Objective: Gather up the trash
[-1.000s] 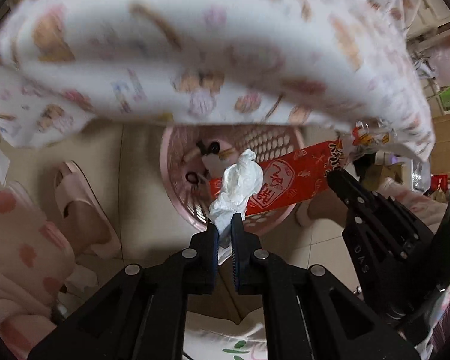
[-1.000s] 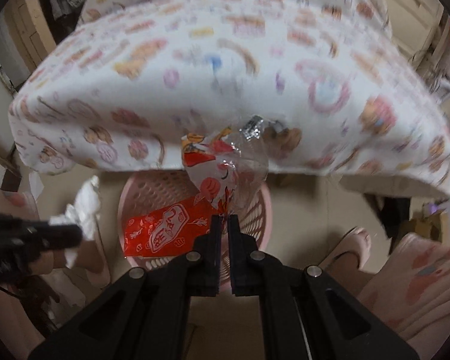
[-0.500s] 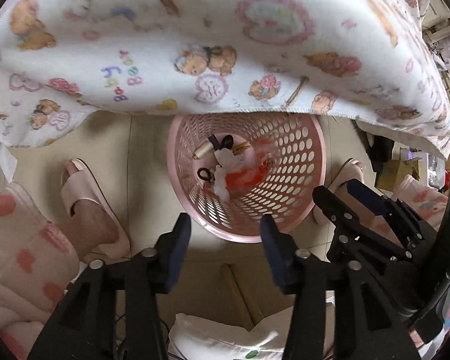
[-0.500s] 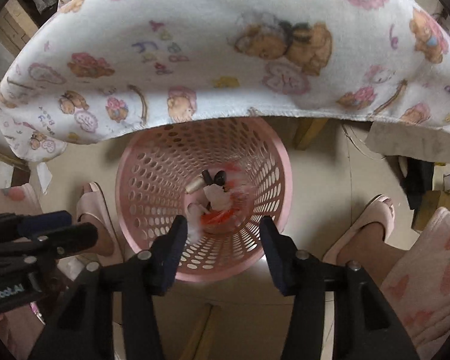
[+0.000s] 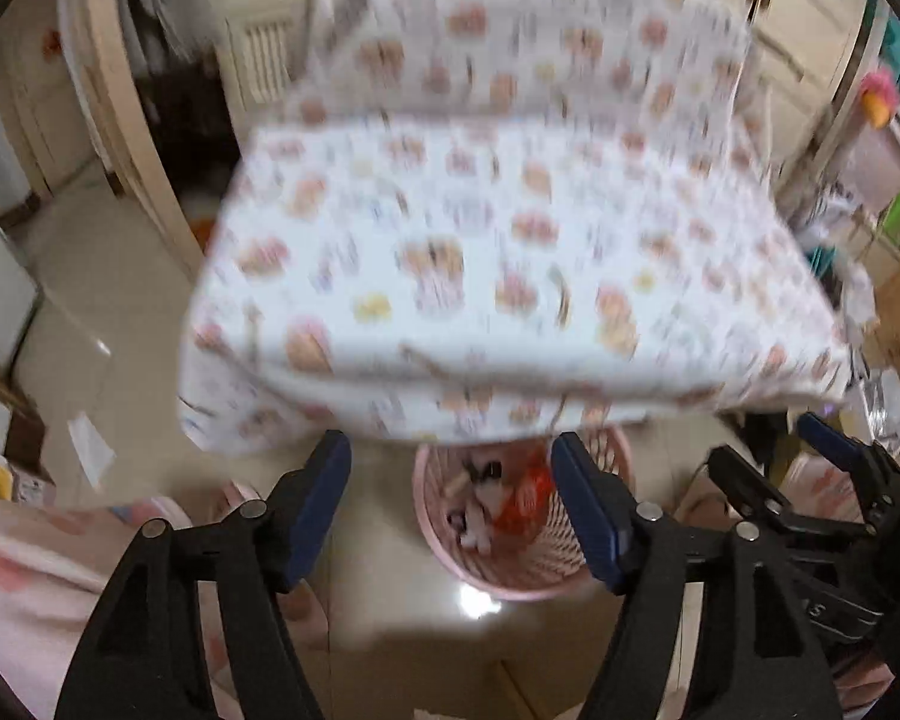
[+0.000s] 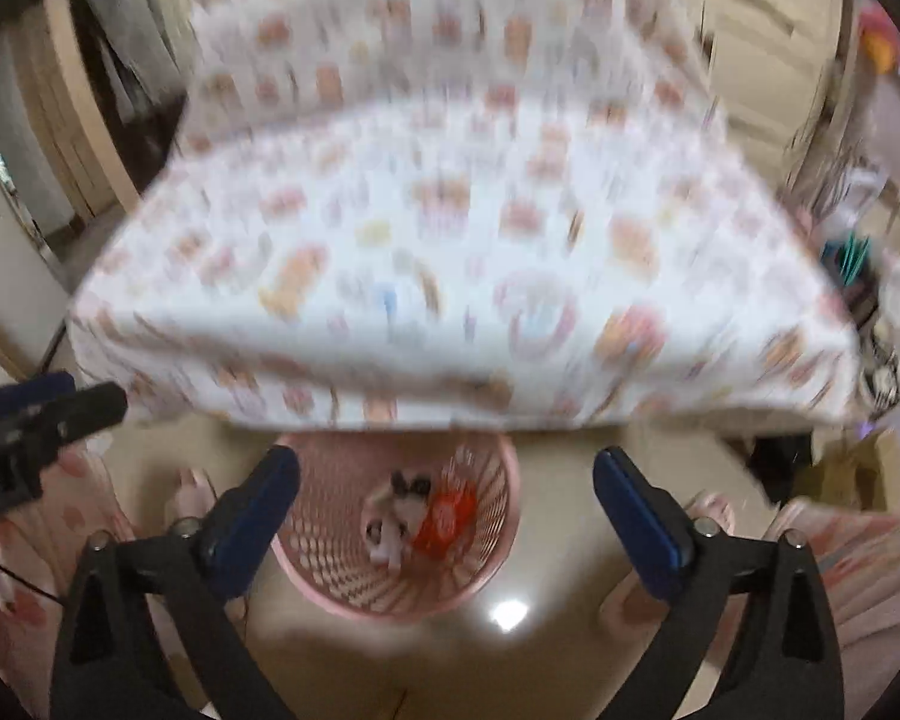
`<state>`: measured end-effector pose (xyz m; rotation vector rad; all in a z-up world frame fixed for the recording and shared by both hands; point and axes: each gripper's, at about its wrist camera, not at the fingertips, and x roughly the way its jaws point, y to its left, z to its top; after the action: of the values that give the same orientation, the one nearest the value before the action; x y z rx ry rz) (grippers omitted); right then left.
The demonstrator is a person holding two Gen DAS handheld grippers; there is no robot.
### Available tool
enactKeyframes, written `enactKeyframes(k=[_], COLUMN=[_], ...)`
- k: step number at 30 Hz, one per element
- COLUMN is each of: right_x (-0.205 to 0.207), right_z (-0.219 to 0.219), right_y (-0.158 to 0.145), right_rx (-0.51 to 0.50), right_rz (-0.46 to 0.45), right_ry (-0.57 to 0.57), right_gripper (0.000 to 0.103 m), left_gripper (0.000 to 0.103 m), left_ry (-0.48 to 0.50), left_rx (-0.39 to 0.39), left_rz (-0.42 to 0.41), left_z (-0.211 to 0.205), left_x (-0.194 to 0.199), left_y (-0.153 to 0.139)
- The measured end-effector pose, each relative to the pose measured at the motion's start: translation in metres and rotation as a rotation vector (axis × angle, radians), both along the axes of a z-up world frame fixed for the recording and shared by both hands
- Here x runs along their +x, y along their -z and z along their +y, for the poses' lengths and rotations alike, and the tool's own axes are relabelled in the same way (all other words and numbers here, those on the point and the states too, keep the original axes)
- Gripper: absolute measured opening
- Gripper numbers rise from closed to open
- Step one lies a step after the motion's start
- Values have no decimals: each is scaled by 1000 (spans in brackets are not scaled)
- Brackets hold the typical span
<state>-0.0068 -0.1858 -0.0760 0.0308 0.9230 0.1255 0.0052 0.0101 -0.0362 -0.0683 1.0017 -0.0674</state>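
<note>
A pink perforated basket (image 5: 594,576) (image 6: 492,576) stands on the tiled floor under the near edge of a table. Inside it lie a red snack wrapper (image 5: 525,513) (image 6: 444,519), crumpled white tissue (image 6: 390,534) and some dark bits. High above the basket, my left gripper (image 5: 450,483) has its jaws opening with nothing between them. My right gripper (image 6: 447,495) is also opening, jaws spread very wide and empty. Each gripper shows in the other's view: the right one (image 5: 810,468) at the right edge, the left one (image 6: 54,414) at the left edge. Both views are motion-blurred.
A cartoon-print cloth (image 5: 510,276) (image 6: 450,264) covers the table and hangs over its edge above the basket. A person's pink-slippered feet (image 6: 195,495) and pink patterned trousers (image 5: 24,570) flank the basket. Cluttered shelves (image 5: 894,204) stand at the right, doors at the back.
Both grippers opened and dropped the tissue and wrappers into the basket. Both then rose and tilted up, so the basket shrank and the tabletop cloth fills the views.
</note>
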Motion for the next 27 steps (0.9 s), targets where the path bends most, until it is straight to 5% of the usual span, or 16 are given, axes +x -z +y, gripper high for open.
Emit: enactKeyframes(k=[2, 5, 10, 27], right_x=[-10, -22, -47, -67], right_z=[-2, -3, -3, -12], right_y=[-24, -65, -107, -84], right_rx=[-15, -19, -44, -66], right_rz=[-75, -191, -323, -404], right_ry=[2, -22, -20, 27], right_gripper=[102, 103, 103, 103], left_gripper=[70, 89, 97, 102], left_ry=[3, 18, 15, -30], left_rx=[-16, -17, 28, -31], left_rz=[-76, -194, -306, -458], left_z=[4, 5, 3, 6], left_x=[-6, -17, -34, -57], left_y=[-27, -62, -77, -64])
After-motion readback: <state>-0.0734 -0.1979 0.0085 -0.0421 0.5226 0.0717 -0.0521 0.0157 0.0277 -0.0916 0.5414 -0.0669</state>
